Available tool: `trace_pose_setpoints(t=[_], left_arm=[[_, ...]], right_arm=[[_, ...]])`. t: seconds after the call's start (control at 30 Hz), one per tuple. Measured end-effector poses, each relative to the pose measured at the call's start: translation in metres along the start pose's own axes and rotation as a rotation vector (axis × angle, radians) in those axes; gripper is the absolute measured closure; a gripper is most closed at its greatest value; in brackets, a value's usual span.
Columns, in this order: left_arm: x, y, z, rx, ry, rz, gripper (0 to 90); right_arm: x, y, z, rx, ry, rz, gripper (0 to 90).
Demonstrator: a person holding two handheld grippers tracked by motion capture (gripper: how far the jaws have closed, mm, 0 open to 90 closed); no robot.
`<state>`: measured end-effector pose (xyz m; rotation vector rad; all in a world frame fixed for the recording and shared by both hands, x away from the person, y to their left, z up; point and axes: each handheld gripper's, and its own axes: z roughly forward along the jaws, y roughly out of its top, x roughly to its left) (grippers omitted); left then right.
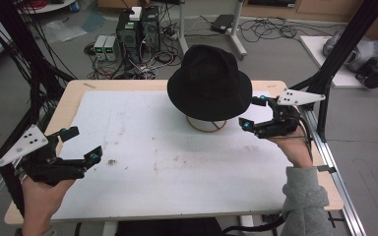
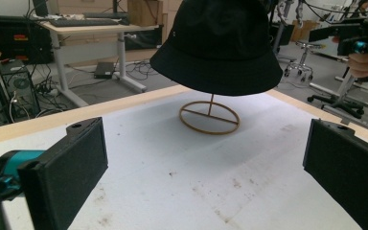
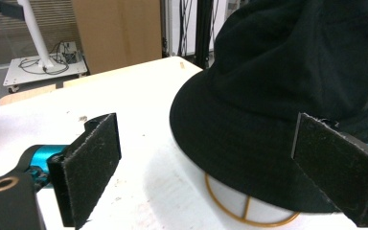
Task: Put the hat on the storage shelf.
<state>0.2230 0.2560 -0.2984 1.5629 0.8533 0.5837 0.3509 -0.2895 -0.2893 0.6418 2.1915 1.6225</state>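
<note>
A black bucket hat sits on a thin brass wire stand whose ring base rests on the white table mat. My right gripper is open just to the right of the hat's brim, its jaws level with the brim edge and nothing between them. My left gripper is open near the table's front left, well away from the hat, pointing toward it.
The mat carries a few dark smudges at centre left. Black frame posts rise at the table's right rear. Computer towers and cables lie on the floor behind the table.
</note>
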Motion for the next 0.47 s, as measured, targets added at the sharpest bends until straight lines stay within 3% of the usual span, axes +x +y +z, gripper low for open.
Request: trace_pose_setpoints(t=[0.13,0.17,0.47], left_arm=[[0.0004,0.0003,-0.0002,0.002,0.001,0.001,1.7],[0.0002,0.0005,-0.0004,-0.005,0.001,-0.002,1.7],[0.0005,0.0004,-0.0009,-0.005,0.012,0.005,1.7]], right_arm=[[0.0025,-0.0057,-0.0013,0.010,-0.011,0.004,8.9],[0.0027,-0.0055,-0.0020,0.011,-0.034,0.011,8.9],[0.0066,-0.0087,-0.0075,0.029,-0.025,-0.008,8.9]])
